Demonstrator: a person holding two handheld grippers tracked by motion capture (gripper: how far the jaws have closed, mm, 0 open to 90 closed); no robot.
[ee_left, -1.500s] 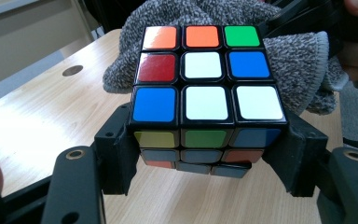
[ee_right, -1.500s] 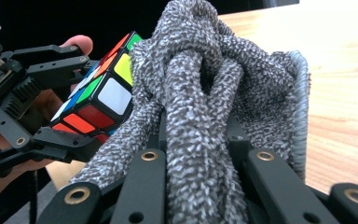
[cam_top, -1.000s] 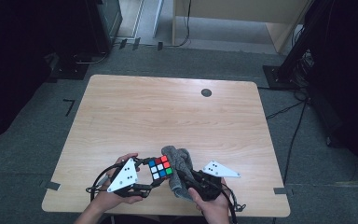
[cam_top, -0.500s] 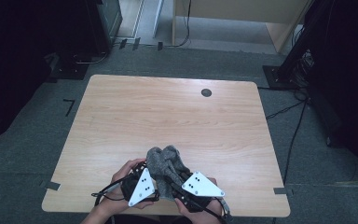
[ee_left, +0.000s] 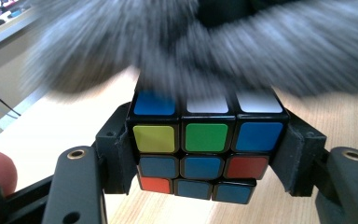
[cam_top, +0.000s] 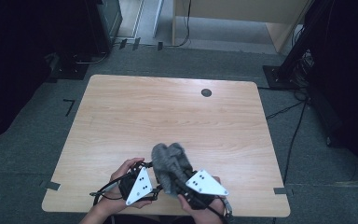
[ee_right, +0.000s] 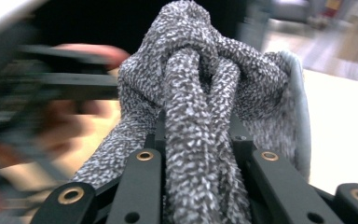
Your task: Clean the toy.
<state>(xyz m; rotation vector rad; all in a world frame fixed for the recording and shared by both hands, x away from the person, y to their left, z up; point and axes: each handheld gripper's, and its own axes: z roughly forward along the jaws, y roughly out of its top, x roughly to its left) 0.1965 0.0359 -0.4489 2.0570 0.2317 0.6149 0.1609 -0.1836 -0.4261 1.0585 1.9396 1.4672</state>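
In the left gripper view a colour-tile puzzle cube (ee_left: 204, 149) sits clamped between my left gripper's (ee_left: 207, 163) jaws, just above the wooden table (cam_top: 168, 116). A grey knitted cloth (cam_top: 170, 165) lies bunched over the cube's top, blurred in that view as the cloth (ee_left: 205, 51). My right gripper (ee_right: 200, 163) is shut on a thick fold of the cloth (ee_right: 200, 93), which rises between its jaws. In the high view both grippers sit near the table's front edge, the left gripper (cam_top: 150, 179) left of the cloth, the right gripper (cam_top: 179, 184) under it.
A small dark round hole (cam_top: 206, 92) marks the table's far side. Black equipment stands (cam_top: 289, 70) and cables lie on the grey floor beyond the table. The person's hands (cam_top: 126, 170) hold the grippers at the front edge.
The cloth has been swept from the right of the cube over its top, hiding the cube in the high view. The right gripper moved left and rose a little; the left stayed put.
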